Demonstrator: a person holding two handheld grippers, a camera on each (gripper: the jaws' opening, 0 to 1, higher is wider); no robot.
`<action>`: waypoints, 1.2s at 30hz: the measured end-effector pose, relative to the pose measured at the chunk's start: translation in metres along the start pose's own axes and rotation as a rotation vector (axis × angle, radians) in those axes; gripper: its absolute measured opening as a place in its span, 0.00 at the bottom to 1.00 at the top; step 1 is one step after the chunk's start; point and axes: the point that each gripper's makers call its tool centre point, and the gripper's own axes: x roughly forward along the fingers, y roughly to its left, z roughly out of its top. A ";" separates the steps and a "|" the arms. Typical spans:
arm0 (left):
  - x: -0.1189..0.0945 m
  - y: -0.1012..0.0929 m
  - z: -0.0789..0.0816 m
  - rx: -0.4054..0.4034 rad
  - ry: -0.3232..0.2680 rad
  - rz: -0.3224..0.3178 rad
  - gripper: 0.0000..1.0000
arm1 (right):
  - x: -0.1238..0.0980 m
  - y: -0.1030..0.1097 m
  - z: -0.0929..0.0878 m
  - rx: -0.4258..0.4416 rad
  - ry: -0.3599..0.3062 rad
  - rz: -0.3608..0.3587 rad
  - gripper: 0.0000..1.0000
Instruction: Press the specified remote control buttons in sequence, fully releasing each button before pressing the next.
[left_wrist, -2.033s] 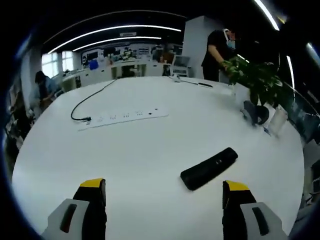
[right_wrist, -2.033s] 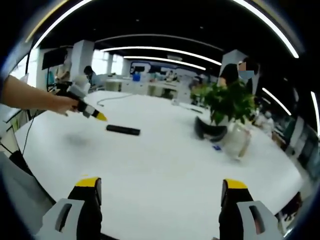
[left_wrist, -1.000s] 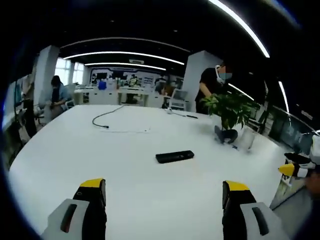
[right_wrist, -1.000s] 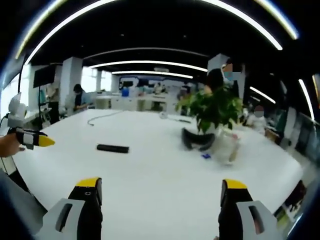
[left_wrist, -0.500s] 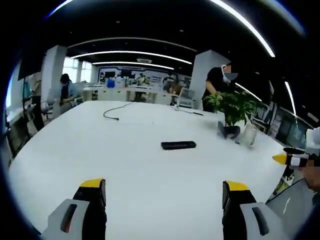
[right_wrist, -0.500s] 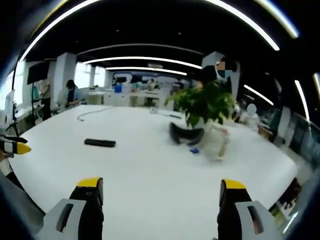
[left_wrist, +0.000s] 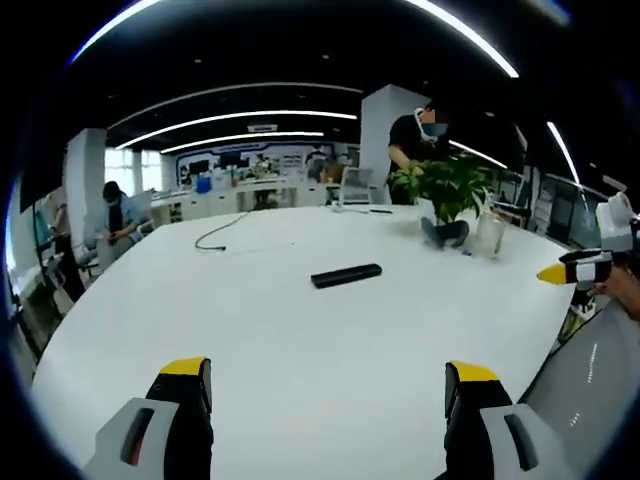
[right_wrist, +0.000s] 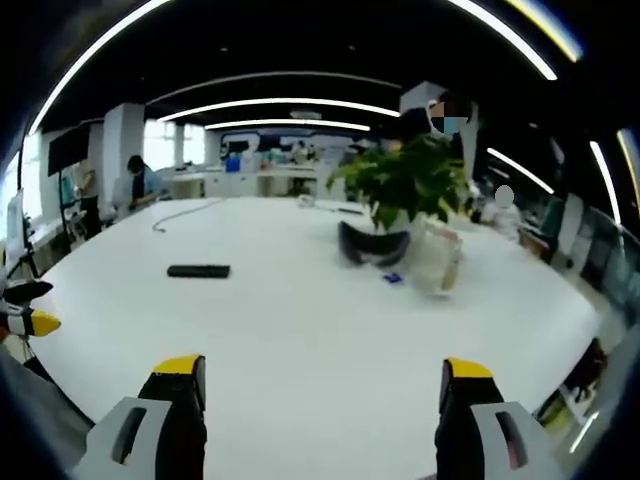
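Evidently no button is being pressed: remote (left_wrist: 346, 274), flat on table (left_wrist: 300, 340), well apart from left gripper (left_wrist: 330, 385) and right gripper (right_wrist: 318, 382), both spread and empty; approach is judged next.

An open office with a dark ceiling crossed by long light strips (left_wrist: 240, 115), white pillars (right_wrist: 120, 150), bright windows (left_wrist: 135, 160) and desks (right_wrist: 250, 182) at the far end, lies behind a wide white table (left_wrist: 300, 340) bearing a plant (right_wrist: 400, 185).
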 end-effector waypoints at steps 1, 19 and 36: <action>0.000 -0.001 -0.001 0.005 0.005 -0.003 1.00 | 0.001 0.000 -0.001 -0.004 0.004 0.000 0.97; 0.001 -0.001 -0.001 0.001 -0.001 -0.006 1.00 | 0.002 -0.004 -0.005 0.015 0.022 -0.010 0.97; -0.004 0.001 -0.001 0.001 -0.007 0.012 1.00 | -0.003 -0.005 -0.007 0.007 0.021 -0.009 0.97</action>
